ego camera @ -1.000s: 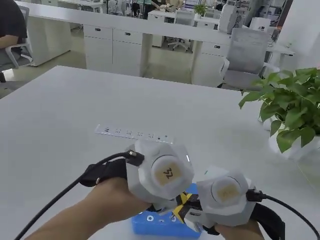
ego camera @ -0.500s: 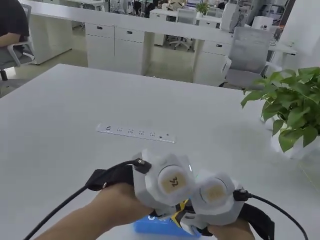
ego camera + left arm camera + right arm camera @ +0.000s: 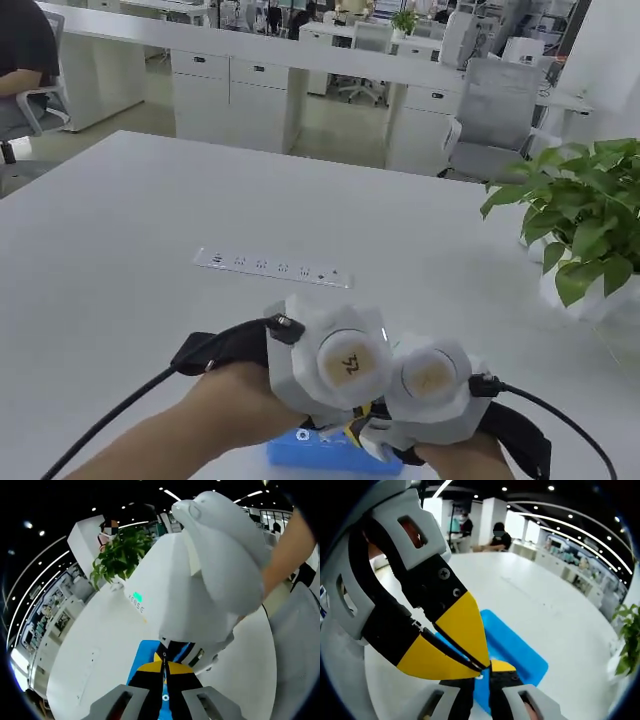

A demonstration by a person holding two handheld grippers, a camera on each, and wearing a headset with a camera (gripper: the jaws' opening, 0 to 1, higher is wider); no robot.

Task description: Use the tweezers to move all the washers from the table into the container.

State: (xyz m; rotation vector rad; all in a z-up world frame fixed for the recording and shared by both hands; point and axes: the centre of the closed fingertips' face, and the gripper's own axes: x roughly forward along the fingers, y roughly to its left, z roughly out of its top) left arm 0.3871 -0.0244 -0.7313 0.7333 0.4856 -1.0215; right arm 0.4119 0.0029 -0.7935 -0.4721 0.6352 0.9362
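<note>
Inspection began with the blue container (image 3: pixel 300 453), which we located on the white table (image 3: pixel 150 220) at the bottom centre of the head view. Its upper part was covered by the two grippers held side by side above it. We identified the left gripper (image 3: pixel 165 666) as the white body on the left of that pair and the right gripper (image 3: pixel 492 679) as the one on the right. We could not tell whether the two bodies touched. Black cables (image 3: pixel 110 425) ran from both bodies toward the lower corners of the frame.

In the left gripper view, we saw the yellow-and-black jaws pressed together at the lower centre, pointing at the container, with the right gripper's white housing across the upper right. In the right gripper view, the left gripper's jaws entered from the left and closed to a point near the frame centre, over the container. The right gripper's own jaws rose from the bottom with only a thin slit between them, their tips close against the left gripper's tips. We could not tell whether anything was pinched in either pair.

A white power strip (image 3: pixel 272 267) lay farther up the table at mid-frame, well apart from the container. A potted plant (image 3: pixel 585 210) stood at the right edge.
</note>
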